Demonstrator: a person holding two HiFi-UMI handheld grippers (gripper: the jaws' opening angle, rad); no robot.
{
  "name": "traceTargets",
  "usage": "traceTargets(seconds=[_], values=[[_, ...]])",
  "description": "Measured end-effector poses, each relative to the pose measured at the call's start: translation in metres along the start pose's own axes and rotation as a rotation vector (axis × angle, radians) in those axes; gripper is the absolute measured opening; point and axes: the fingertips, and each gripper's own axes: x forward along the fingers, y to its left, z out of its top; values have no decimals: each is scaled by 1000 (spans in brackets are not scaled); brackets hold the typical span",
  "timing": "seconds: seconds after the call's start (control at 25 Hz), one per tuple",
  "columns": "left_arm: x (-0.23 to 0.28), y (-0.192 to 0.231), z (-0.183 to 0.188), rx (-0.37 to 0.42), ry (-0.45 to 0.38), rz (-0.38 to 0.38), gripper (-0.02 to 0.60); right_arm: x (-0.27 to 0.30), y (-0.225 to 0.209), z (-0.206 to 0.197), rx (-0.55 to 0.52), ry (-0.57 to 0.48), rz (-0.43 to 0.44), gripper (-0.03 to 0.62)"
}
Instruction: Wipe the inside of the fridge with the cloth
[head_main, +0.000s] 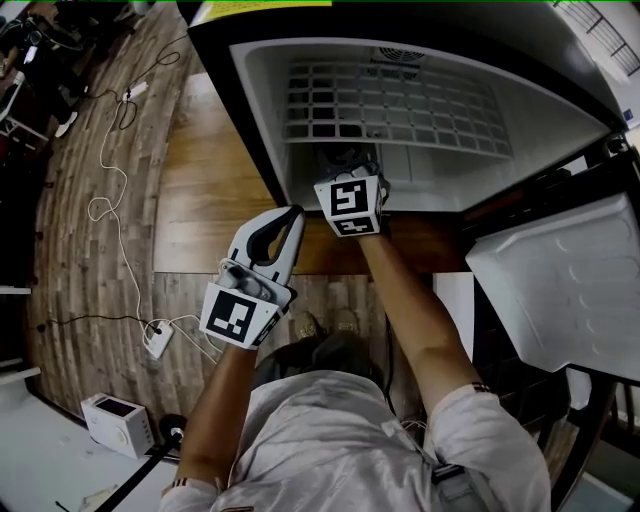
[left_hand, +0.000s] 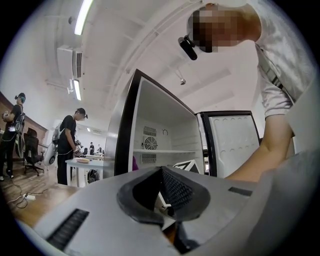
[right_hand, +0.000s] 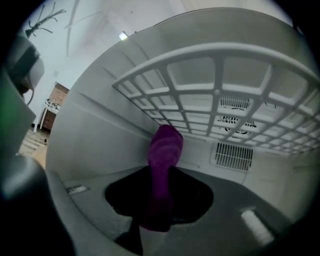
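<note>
Purple cloth is pinched tight in the right gripper. It is inside the open fridge, under the white wire shelf. The left gripper waits outside, in front of the fridge. Its 2 jaws are closed together with nothing between them. The fridge door hangs open at the right.

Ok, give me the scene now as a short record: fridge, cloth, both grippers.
Fridge: black fridge with white lining, white door open to the right
Shelf: white wire shelf, in place
Cloth: purple cloth, inside the fridge under the shelf
Right gripper: inside the fridge, jaws shut on the purple cloth
Left gripper: outside the fridge, jaws together, empty
</note>
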Motion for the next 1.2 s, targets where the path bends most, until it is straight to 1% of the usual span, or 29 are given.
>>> traceTargets(seconds=[0.16,0.36,0.56,0.68,0.84,1.12,1.2], values=[[-1,0,-1,4,9,-11,0,14,1,-1,-9,-8,-11,107],[-6,11,1,11,10,11,0,33,8,-2,-38,-3,6,107],[-9,19,-4,19,20,22,0,47,-5,-7,-19,22,-23,107],[-7,22,0,16,14,19,0,51,-9,-9,-7,40,-30,107],[-2,20,2,11,15,8,0,52,-14,-11,-21,56,-34,107],[4,17,2,4,4,-3,0,39,-45,-21,-26,72,-90,107],[6,15,0,3,14,-11,0,33,-57,-24,-17,77,-114,107]])
